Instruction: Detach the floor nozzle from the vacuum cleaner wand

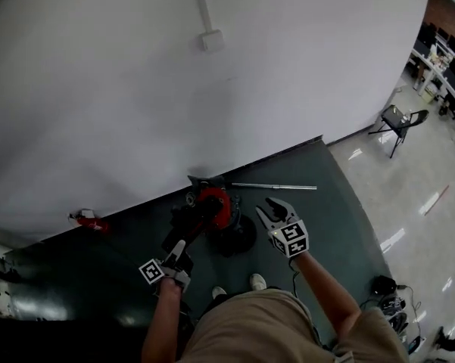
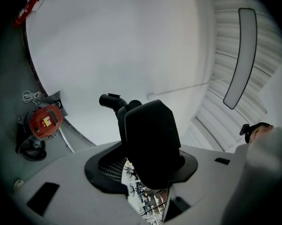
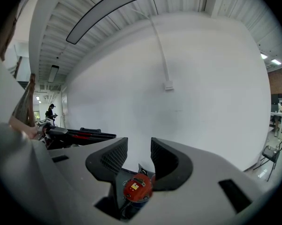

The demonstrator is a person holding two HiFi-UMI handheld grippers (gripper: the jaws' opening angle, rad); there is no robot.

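The red vacuum canister (image 1: pixel 213 205) stands on the dark green mat (image 1: pixel 341 210) in front of me. My left gripper (image 1: pixel 179 252) is shut on a black floor nozzle (image 1: pixel 188 224), held level above the mat. In the left gripper view the nozzle (image 2: pixel 152 139) fills the space between the jaws, and its tube end (image 2: pixel 109 100) points away. A bare metal wand (image 1: pixel 274 186) lies on the mat behind the canister, apart from the nozzle. My right gripper (image 1: pixel 271 210) hovers open to the right of the canister with nothing between its fingers (image 3: pixel 166 161).
A white wall (image 1: pixel 212 89) with a small box (image 1: pixel 210 40) rises behind the mat. A red fire extinguisher (image 1: pixel 87 219) lies at the wall's foot on the left. A folding chair (image 1: pixel 397 119) stands at the far right. My shoes (image 1: pixel 257 282) are on the mat.
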